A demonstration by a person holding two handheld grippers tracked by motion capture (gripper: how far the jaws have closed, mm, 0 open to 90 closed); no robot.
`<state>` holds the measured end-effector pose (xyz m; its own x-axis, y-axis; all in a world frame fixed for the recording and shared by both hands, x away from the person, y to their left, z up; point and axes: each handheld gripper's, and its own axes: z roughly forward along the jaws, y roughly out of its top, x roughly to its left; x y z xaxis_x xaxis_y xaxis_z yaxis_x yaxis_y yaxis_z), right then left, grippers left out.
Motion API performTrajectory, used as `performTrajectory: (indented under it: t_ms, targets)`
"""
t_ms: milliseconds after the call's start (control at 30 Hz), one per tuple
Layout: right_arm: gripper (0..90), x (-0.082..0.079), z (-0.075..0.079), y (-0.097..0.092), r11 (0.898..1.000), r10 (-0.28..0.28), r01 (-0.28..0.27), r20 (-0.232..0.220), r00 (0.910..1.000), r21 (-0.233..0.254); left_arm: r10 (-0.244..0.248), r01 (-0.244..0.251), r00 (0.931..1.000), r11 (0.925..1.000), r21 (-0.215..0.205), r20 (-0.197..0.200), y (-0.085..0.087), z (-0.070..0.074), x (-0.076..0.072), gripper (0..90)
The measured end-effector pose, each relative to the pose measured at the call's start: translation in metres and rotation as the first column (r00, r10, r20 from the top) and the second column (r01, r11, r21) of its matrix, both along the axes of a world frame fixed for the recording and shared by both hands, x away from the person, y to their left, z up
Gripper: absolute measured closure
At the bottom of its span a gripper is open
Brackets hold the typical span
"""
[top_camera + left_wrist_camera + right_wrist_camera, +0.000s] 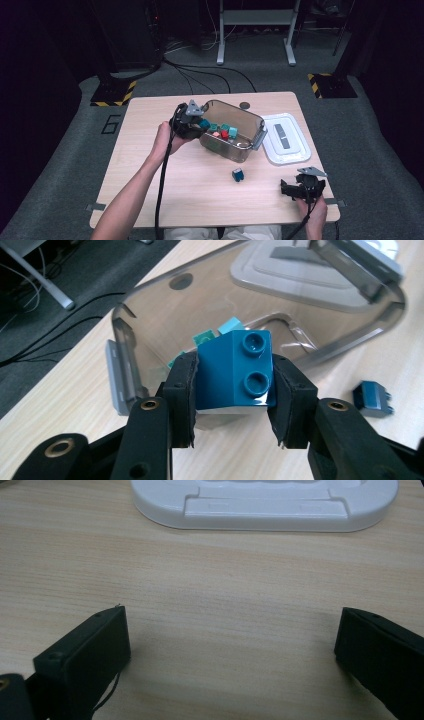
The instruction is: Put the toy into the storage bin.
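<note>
Right at the near rim of the clear bin (250, 129), a dark teal block (234, 371) sits pinched in the left gripper (232, 400). Inside the bin lie more blocks (225, 131). Beyond it, the white lid (287, 140) rests on the desk (150, 150); the right gripper (230, 645) stands spread, nearer the person.

Dark teal two-stud toy brick (234, 372), sloped side facing left, studs up, pinched between the left claw (234, 405) pads, held at the near rim of a smoky clear plastic tub (150, 305), coloured bricks (225, 131) inside the tub
</note>
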<state>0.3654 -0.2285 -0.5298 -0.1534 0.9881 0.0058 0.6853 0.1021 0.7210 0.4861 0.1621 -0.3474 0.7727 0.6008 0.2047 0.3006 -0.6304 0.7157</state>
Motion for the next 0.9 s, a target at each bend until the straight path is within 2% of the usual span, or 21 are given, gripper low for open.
performTrajectory:
  t_ms: [367, 500, 900]
  targets:
    - [0.6, 0.0, 0.0, 0.0, 1.0, 0.0, 0.0, 0.0, 1.0, 0.0, 0.042, -0.042, 0.999, 0.999, -0.016, -0.013, -0.006, -0.004, 0.026, 58.5]
    - [0.6, 0.0, 0.0, 0.0, 1.0, -0.002, 0.002, 0.002, 1.0, 0.002, 0.062, -0.063, 0.9975, 0.9977, -0.025, -0.034, -0.009, -0.01, 0.037, 58.5]
    - [0.7, 0.0, 0.0, 0.0, 1.0, -0.001, 0.001, 0.003, 1.0, 0.003, 0.093, -0.093, 0.9913, 0.9956, 0.002, -0.092, -0.022, -0.029, 0.062, 58.2]
